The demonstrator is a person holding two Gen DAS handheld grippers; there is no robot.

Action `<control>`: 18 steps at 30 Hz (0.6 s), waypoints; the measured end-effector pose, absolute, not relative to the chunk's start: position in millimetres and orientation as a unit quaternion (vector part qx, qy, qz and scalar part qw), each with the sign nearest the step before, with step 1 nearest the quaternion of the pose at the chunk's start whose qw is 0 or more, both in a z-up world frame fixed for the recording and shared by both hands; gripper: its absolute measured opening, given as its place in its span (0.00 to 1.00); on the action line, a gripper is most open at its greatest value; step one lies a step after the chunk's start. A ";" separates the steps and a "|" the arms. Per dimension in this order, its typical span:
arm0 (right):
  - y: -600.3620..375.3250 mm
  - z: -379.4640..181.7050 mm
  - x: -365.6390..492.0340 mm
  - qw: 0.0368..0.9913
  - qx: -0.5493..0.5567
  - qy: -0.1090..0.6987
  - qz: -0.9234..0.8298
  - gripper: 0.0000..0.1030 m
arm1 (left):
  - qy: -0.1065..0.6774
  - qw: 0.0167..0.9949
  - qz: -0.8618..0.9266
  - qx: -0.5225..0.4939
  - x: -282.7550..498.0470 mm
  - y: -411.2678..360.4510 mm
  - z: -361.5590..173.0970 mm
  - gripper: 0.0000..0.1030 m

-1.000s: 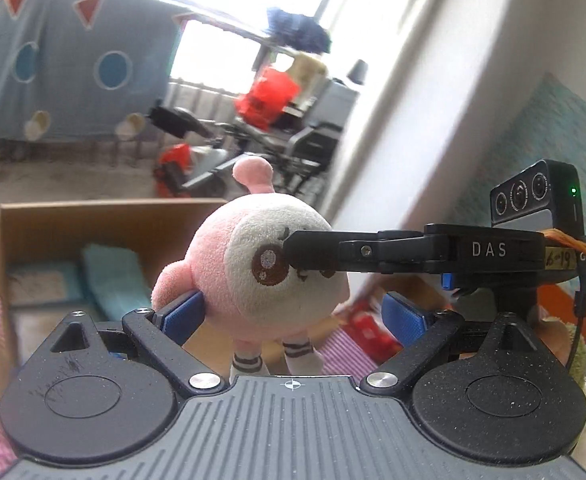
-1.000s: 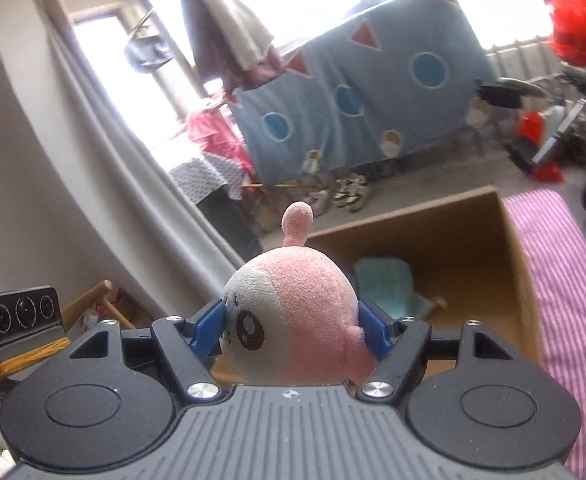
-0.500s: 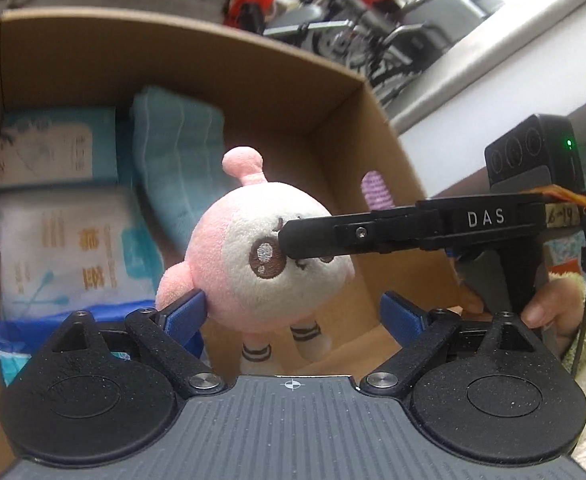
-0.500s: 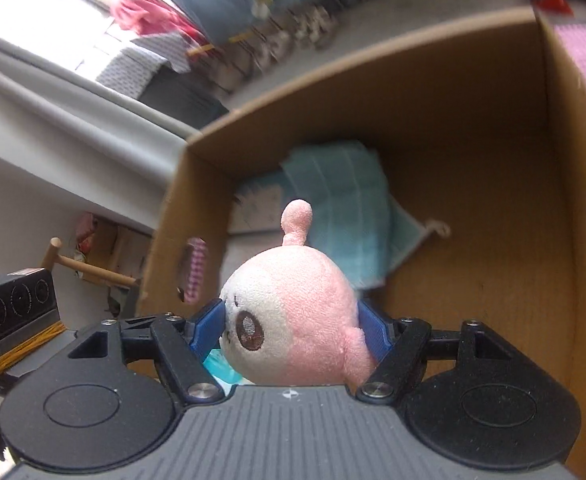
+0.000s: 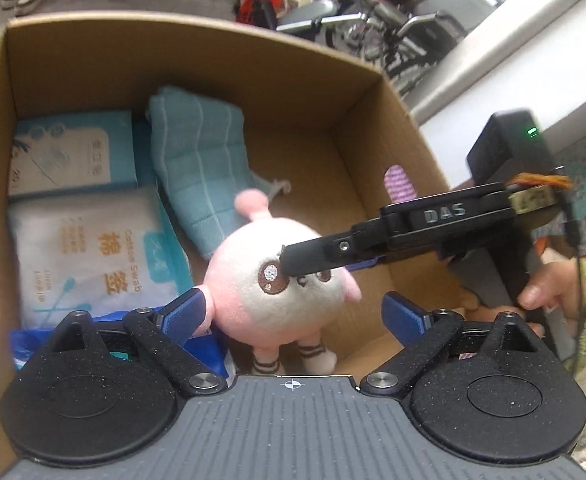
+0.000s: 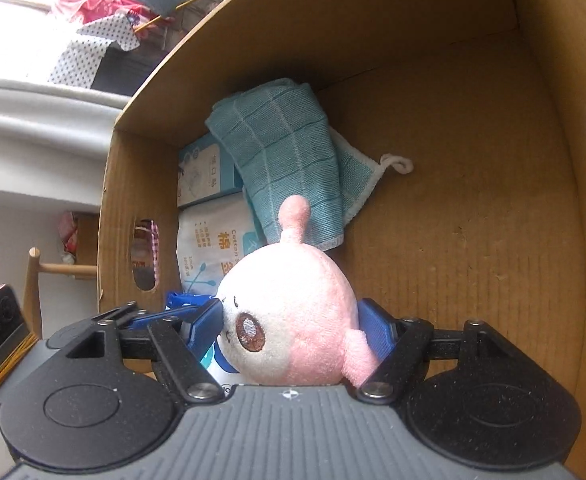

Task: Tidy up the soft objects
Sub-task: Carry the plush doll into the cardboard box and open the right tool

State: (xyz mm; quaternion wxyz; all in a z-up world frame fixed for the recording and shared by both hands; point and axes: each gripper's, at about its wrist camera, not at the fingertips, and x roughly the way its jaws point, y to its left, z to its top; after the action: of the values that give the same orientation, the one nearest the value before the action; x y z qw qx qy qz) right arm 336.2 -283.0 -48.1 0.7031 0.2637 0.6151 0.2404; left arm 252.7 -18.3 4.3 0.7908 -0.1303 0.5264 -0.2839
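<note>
Pink and white, the round plush toy (image 6: 289,316) sits pinched between the blue pads of the right gripper (image 6: 289,326), low inside the brown cardboard box (image 6: 473,240) and above its bare floor. The left gripper (image 5: 293,312) waits with its jaws spread; one blue pad is just beside the toy, without squeezing it. Farther in lie a white bag of cotton swabs (image 5: 89,256), a folded teal cloth (image 5: 201,164) and a pale blue packet (image 5: 69,156). I think a good release comes only when the toy's feet rest on the free cardboard beside the cloth.
</note>
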 end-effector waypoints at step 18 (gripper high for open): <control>-312.8 23.4 283.5 0.776 0.300 0.500 0.240 0.78 | 0.355 0.872 -0.247 -0.228 147.0 93.0 88.3 0.99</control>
State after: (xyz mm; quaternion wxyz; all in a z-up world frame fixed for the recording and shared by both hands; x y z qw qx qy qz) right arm 283.5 -312.8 23.4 0.7763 0.2997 0.4998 0.2403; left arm 147.0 93.0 88.3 0.8725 -0.2281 0.3546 -0.2470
